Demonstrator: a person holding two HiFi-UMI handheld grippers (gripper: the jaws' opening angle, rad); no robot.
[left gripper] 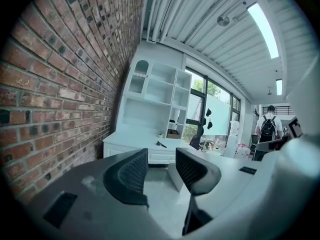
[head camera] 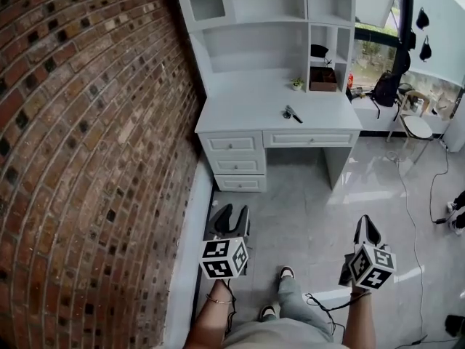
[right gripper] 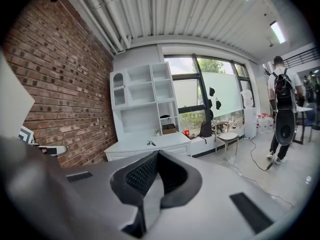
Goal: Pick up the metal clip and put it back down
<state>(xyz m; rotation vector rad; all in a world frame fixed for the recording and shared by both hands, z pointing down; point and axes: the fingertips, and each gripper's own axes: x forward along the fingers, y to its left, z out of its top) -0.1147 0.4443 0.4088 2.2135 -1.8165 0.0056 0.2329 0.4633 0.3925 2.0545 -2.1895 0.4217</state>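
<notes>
**Item:** metal clip point(head camera: 292, 113).
**Location:** lies on the white tabletop point(head camera: 240, 111), toward its right half, well apart from both tools. Nothing touches it.
**Description:** small and dark. At this range its form is hard to read; it is probably a sprung clip with thin handles.
**Handling (judged):** light, stiff and smooth. It is liable to skate on the painted top. Best pinched squarely across the body or the flat handles.
**Left tool** point(head camera: 232, 215): jaws apart, nothing between them.
**Right tool** point(head camera: 368, 227): jaws together, empty.
**Views:**
- Only the head view shows both tools held low over the floor point(head camera: 312, 209), short of the desk.
- The left gripper view frames the metal clip point(left gripper: 160, 144) just above its open jaws.
- Both gripper views, unlike the head view, show a person with a backpack point(right gripper: 282, 94) near the windows.
</notes>
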